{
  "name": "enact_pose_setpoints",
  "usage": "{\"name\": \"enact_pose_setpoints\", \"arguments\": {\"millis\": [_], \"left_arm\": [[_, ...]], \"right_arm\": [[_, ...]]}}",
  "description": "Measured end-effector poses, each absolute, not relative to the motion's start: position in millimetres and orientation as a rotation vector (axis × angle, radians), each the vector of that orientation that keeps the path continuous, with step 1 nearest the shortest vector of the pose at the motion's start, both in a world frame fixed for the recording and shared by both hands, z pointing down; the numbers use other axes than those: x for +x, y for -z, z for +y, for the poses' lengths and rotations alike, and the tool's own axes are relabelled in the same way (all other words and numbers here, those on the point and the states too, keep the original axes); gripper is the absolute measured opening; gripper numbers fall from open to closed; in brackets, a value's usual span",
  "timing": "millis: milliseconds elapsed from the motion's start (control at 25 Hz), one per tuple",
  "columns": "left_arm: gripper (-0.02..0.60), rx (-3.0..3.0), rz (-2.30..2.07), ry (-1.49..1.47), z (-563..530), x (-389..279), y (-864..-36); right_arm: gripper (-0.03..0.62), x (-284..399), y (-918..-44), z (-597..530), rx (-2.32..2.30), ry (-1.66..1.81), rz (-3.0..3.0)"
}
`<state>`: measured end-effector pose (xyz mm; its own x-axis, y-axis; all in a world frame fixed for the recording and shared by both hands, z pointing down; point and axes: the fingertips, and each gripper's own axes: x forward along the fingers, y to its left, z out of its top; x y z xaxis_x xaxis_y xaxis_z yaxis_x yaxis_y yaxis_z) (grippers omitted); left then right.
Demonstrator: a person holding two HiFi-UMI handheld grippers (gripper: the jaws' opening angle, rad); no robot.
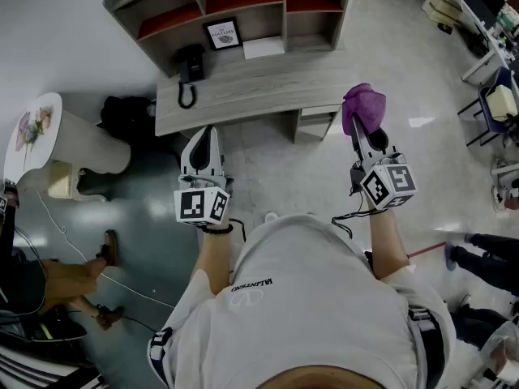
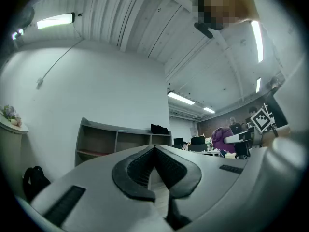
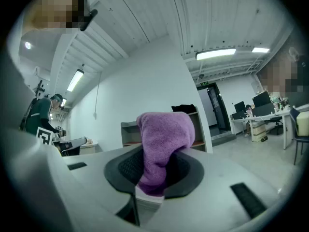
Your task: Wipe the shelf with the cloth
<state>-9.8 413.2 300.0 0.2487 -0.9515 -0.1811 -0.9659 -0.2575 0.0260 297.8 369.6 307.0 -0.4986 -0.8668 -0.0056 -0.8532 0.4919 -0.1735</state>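
A grey wooden shelf unit [image 1: 268, 78] with red-lined cubbies stands ahead of me, a little beyond both grippers. My right gripper [image 1: 358, 126] is raised in front of its right end and is shut on a purple cloth [image 1: 363, 108]. The cloth bulges up out of the jaws in the right gripper view [image 3: 161, 141], with the shelf [image 3: 129, 133] behind it. My left gripper [image 1: 209, 132] is held before the shelf's left half, jaws shut with nothing between them [image 2: 154, 151]. The left gripper view also shows the shelf [image 2: 113, 141] and the cloth [image 2: 221, 138].
On the shelf's top lie a black telephone [image 1: 190, 65], a framed picture [image 1: 223, 33] and a white sheet [image 1: 263, 48]. A black bag [image 1: 128, 120] and a white round table [image 1: 36, 132] stand left of it. A seated person's legs [image 1: 77, 278] are at the left, chairs and desks [image 1: 496, 100] at the right.
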Motion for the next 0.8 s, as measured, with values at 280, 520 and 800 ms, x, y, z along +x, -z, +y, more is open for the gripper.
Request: {"name": "enact_pose_setpoints", "arguments": {"millis": [280,520,800], "left_arm": [[-0.002,-2.407,1.829,-0.22,409.2,-7.7,-297.6],[-0.002,-2.408,1.812,-0.206,406.2,-12.2,-296.1],[-0.002,-2.412,1.805,-0.203,406.1,-25.8,-295.1]], "right_arm": [[0.08,295.5,-305.2,367.5,-1.512,0.227,2.64],[0.081,279.3,-303.6,365.5,-1.505,0.201,2.663],[0.081,258.7,-302.9,363.1,-1.494,0.207,2.676]]}}
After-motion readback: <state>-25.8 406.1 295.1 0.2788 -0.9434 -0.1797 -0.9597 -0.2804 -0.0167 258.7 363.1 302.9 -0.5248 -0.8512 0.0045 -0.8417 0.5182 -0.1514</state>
